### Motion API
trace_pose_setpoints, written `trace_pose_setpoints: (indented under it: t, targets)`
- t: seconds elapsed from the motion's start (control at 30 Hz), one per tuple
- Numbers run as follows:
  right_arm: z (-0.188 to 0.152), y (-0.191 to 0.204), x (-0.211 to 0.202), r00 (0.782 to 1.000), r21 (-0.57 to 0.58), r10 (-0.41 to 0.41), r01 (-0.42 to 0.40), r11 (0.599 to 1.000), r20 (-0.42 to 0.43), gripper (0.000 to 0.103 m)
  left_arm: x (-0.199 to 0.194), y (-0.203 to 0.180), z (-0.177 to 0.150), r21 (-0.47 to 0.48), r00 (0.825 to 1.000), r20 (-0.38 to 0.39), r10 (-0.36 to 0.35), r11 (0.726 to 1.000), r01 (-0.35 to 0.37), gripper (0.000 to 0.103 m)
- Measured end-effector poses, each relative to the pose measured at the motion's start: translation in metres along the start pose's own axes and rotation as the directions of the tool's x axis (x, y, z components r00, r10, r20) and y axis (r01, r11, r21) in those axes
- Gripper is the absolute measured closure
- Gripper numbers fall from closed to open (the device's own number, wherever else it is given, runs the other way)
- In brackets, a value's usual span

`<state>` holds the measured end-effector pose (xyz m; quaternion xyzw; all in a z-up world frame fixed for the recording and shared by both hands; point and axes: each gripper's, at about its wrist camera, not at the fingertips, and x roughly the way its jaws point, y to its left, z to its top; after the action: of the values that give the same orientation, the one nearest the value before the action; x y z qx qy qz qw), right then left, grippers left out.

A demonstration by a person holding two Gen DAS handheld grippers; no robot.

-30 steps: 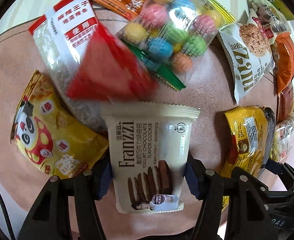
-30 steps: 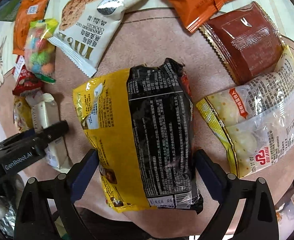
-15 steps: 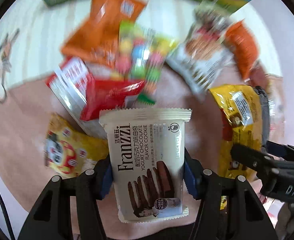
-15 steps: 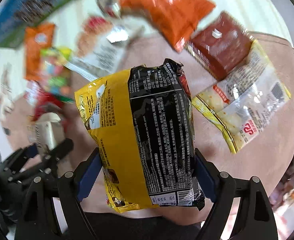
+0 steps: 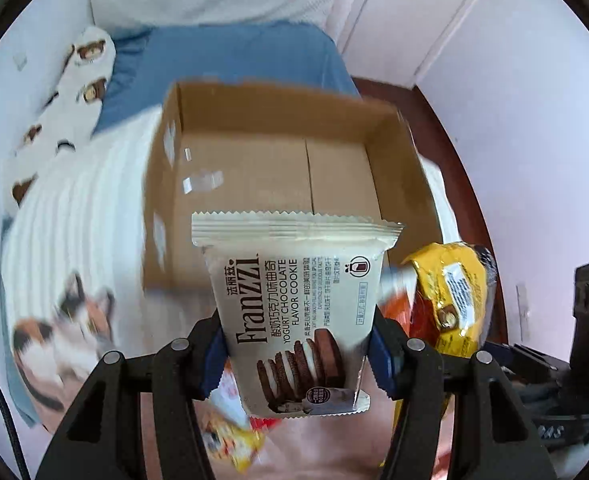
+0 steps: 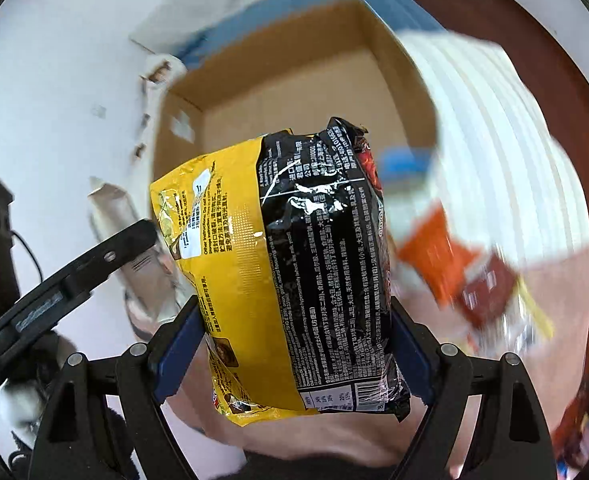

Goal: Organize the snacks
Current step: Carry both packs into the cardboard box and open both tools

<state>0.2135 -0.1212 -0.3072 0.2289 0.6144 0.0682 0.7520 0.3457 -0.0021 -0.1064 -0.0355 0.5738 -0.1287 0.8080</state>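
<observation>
Left view: striped white bed cover [image 5: 74, 216] with a cat print, blue sheet, pale walls. Open box [image 5: 278, 168] on the bed. Left gripper [image 5: 298, 354] squeezing the cookie pack [image 5: 298, 304], long side toward the box.

Right view: same box [image 6: 294, 80]. Right gripper [image 6: 294, 354] clamped on the yellow-black bag [image 6: 278, 264], long side toward the box. Loose snacks [image 6: 434, 256] blurred at right.

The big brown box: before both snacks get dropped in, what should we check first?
1. Open brown cardboard box has room inside: ok, only bare floor shows.
2. Left gripper pinches the cream Franzzi cookie pack: ok.
3. Right gripper pinches the yellow-and-black noodle packet: ok.
4. Packs right over the box opening: cannot tell.
5. The two grippers clear of each other: ok, apart in the right wrist view.
6. Sharp view: not ok, the surroundings are blurred.
</observation>
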Motion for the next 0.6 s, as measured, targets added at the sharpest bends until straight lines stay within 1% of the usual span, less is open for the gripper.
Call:
trace_pose_setpoints:
  t: [0.1,0.17,0.23,0.27,0.37,0.5,0.53,0.57,0.6]
  targets:
    - [0.008,0.002,-0.012,0.999,-0.035,-0.010,0.012,0.999,0.045,0.015,0.003,0.006,0.046,0.012,0.999,0.015,0.036,0.999,-0.036,0.047]
    - [0.017,0.002,-0.015,0.998,-0.052,-0.026,0.029,0.998,0.056,0.015,0.019,0.012,0.067,0.014,0.999,0.008,0.046,0.999,-0.046,0.047]
    - [0.025,0.002,-0.011,0.998,-0.058,-0.044,0.047,0.997,0.050,0.015,0.040,0.019,0.087,-0.001,0.999,-0.023,0.044,0.999,-0.044,0.047]
    - [0.027,0.000,-0.001,0.998,-0.060,-0.052,0.055,0.997,0.042,0.015,0.049,0.022,0.093,-0.011,0.999,-0.036,0.040,0.999,-0.040,0.047]
    - [0.027,-0.001,0.010,0.996,-0.067,-0.088,0.089,0.994,0.015,0.015,0.087,0.036,0.116,-0.036,0.995,-0.091,0.034,0.999,-0.037,0.047]
    - [0.028,-0.002,0.040,0.991,-0.061,-0.129,0.127,0.990,-0.025,0.015,0.125,0.049,0.135,-0.066,0.988,-0.152,0.019,0.997,-0.030,0.047]
    - [0.022,-0.005,0.040,0.991,-0.058,-0.133,0.130,0.990,-0.035,0.015,0.134,0.051,0.138,-0.072,0.986,-0.168,0.014,0.997,-0.026,0.047]
    - [0.019,-0.009,0.051,0.990,-0.055,-0.137,0.134,0.989,-0.046,0.015,0.142,0.053,0.141,-0.079,0.984,-0.180,0.011,0.997,-0.025,0.047]
    - [0.007,-0.016,0.057,0.988,-0.052,-0.144,0.141,0.989,-0.052,0.015,0.149,0.055,0.144,-0.081,0.982,-0.191,0.009,0.996,-0.025,0.047]
